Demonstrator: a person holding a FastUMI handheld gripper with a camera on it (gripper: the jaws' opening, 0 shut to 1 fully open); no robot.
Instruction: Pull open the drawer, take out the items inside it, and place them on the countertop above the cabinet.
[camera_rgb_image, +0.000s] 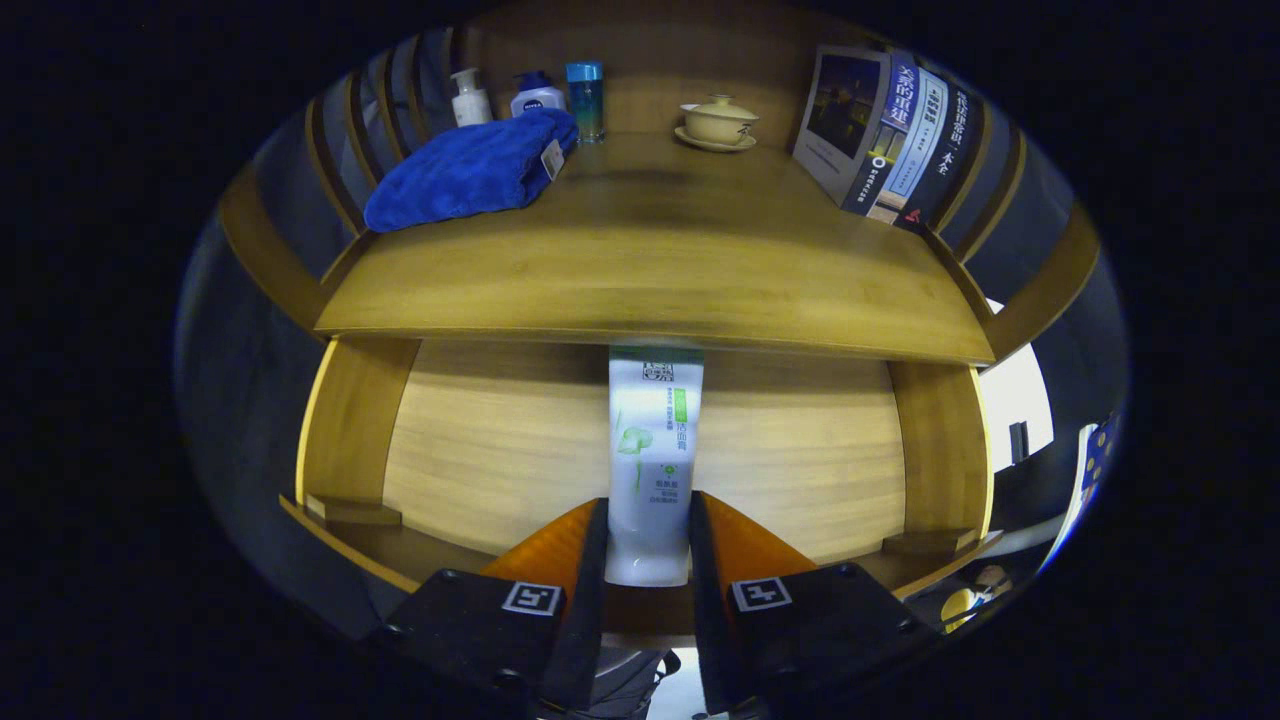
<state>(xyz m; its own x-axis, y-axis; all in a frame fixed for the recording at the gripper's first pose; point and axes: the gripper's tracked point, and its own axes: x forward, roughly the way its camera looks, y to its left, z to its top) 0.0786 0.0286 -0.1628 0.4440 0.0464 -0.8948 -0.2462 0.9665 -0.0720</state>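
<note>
With my hand-held gripper (648, 545) pinching the white tube (652, 460), I judge only placement remains, on the surface (640, 260) at twelve o'clock.

Gripper (648, 502) -- two-finger unit, seen from behind along its length.

Fingers (550, 545): a mirrored pair of wedge shapes with flat sloping outer faces, narrowing toward the tips. Straight inner faces run parallel and are set against the two sides of the tube (652, 470).

Base blocks (470, 625): one black, matte, slab-like block behind each finger, with rounded corners.

Markers (531, 598): one square tag on top of each block, white field with a black blocky pattern -- both sit near the inner edge.

Screws (443, 576): small dark round heads at the block corners, flush or nearly so.
</note>
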